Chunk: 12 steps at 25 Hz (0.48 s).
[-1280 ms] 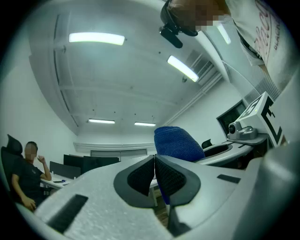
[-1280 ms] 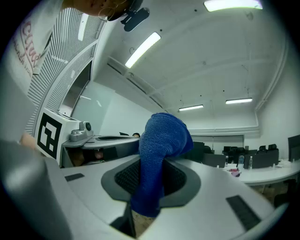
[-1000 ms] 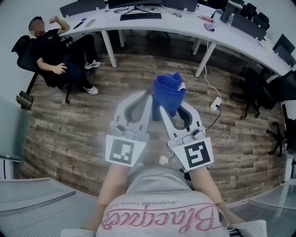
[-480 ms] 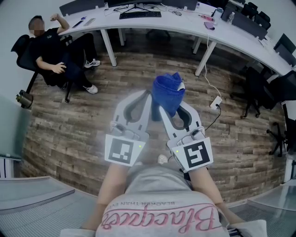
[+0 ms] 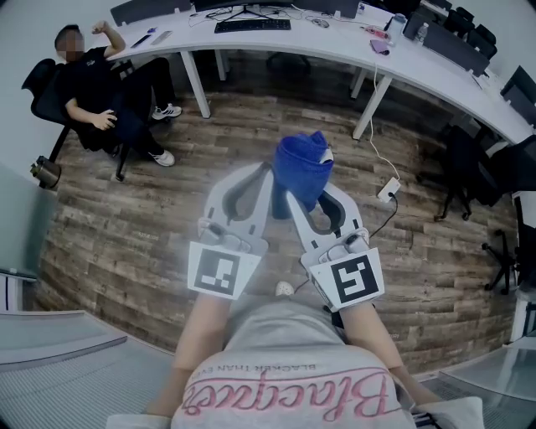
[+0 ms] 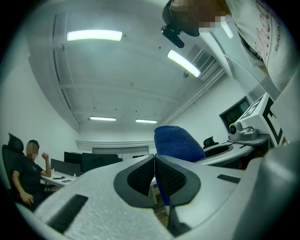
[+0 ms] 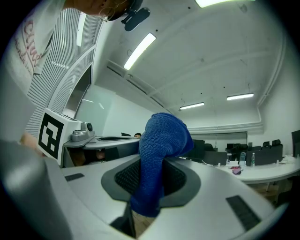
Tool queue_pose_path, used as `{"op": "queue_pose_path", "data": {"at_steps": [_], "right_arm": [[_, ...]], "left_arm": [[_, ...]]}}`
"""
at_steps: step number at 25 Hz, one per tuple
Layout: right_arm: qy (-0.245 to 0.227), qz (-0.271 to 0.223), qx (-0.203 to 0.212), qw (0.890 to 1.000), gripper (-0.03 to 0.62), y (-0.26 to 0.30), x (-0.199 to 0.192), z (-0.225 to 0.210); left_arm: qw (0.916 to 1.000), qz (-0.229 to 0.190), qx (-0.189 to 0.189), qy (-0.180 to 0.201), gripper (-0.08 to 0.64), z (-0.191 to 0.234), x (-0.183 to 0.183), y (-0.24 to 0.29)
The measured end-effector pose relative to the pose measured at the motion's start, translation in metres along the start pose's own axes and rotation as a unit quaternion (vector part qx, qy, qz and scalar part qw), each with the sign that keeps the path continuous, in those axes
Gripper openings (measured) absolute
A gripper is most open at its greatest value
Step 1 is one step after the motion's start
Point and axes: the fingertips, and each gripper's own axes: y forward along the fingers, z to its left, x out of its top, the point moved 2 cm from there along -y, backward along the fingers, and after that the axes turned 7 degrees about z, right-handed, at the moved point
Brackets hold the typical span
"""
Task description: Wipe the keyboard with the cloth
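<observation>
A black keyboard (image 5: 251, 25) lies on the long white curved desk (image 5: 335, 49) far ahead across the room. The blue cloth (image 5: 303, 170) bulges up out of my right gripper (image 5: 292, 191), which is shut on it; the right gripper view shows the cloth (image 7: 161, 140) pinched between the dark pads. My left gripper (image 5: 269, 173) is held close beside it, shut with nothing between its pads (image 6: 140, 176). The cloth (image 6: 178, 143) also shows just right of the left jaws. Both grippers are held at waist height over the wooden floor.
A person (image 5: 100, 92) sits in an office chair at the far left by the desk end. Black chairs (image 5: 469, 167) stand at the right. A white power strip (image 5: 389, 188) with its cable lies on the floor ahead. White desk legs (image 5: 373, 105) stand between me and the desk.
Grippers and cloth keep the same pose. The room in the head view has shifted slightly.
</observation>
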Motion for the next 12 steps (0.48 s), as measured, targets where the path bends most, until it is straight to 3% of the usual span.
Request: {"op": "queue_pose_path", "data": {"at_steps": [12], "right_arm": [[0.022,-0.011,0.016,1.000,0.092,-0.008,-0.013,-0.040]], "left_arm": [[0.9997,0.017,0.009,0.011,0.006,-0.023,-0.006,0.035]]}}
